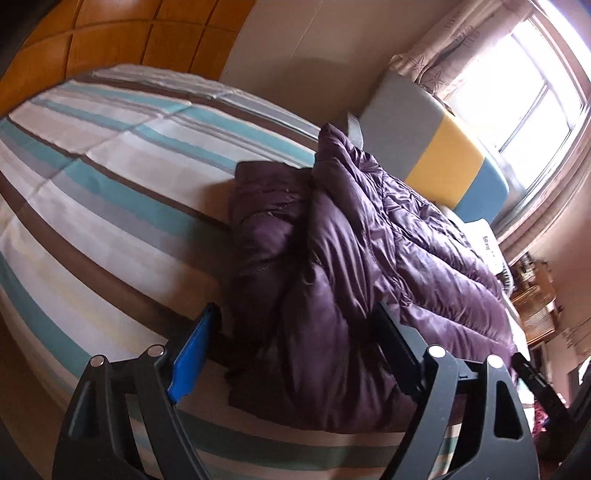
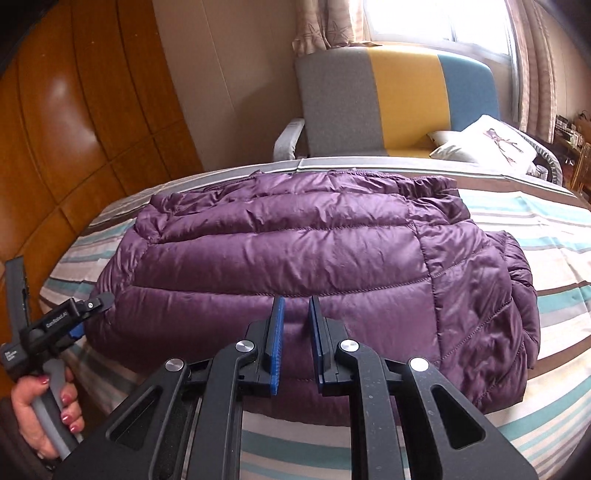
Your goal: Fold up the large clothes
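Note:
A purple quilted down jacket [image 2: 295, 258] lies folded into a thick bundle across the striped bed [image 2: 554, 306]. My right gripper [image 2: 296, 302] hovers at the bundle's near edge. Its blue pads stand a narrow gap apart with nothing between them. In the left wrist view the jacket [image 1: 332, 258] fills the middle, and my left gripper [image 1: 295, 314] stands wide, straddling the near end of the bundle without pinching it. The right wrist view shows that left gripper [image 2: 92, 310] at the jacket's left end, held by a hand [image 2: 48, 413].
A grey, yellow and blue armchair [image 2: 369, 103] stands behind the bed under a bright window [image 2: 424, 18]. On the bed's far right corner rests a white pillow [image 2: 487, 144]. A wooden headboard [image 2: 74, 129] closes the left side. Bare striped sheet [image 1: 92, 184] stretches left of the jacket.

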### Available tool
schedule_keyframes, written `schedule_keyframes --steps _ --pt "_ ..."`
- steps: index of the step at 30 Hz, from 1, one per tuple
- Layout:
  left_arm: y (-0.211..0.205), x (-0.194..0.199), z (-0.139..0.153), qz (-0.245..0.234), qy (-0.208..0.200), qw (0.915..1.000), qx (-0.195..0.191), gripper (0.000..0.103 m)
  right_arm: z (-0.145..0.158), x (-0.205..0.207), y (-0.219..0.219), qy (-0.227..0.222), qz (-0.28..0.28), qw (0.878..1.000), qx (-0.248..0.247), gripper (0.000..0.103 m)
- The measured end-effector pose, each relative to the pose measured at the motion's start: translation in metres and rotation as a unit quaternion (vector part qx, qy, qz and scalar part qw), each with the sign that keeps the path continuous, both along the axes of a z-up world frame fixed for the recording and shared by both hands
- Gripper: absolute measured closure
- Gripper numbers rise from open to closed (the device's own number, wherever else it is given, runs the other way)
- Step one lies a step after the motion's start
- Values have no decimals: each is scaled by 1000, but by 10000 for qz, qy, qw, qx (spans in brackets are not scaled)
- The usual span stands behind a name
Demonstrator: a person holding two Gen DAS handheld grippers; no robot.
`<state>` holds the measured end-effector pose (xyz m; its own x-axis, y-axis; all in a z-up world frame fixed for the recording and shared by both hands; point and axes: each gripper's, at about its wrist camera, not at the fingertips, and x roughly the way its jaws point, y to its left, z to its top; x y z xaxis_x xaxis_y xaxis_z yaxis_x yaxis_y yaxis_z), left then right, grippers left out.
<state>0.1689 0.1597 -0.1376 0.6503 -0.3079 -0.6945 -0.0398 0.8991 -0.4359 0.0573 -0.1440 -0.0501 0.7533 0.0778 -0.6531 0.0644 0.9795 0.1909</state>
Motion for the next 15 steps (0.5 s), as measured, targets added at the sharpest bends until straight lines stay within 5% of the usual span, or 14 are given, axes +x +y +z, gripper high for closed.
schedule_keyframes --steps 5,9,15 --pt "-8 1 -3 -118 -25 9998 -177 17 -5 11 10 32 107 9998 -187 89" --pt "-12 4 -4 51 -46 9998 -188 16 -39 30 14 591 323 9966 -466 89" --pt "-21 7 -4 213 -73 9996 -160 18 -46 30 13 583 259 9969 -451 89"
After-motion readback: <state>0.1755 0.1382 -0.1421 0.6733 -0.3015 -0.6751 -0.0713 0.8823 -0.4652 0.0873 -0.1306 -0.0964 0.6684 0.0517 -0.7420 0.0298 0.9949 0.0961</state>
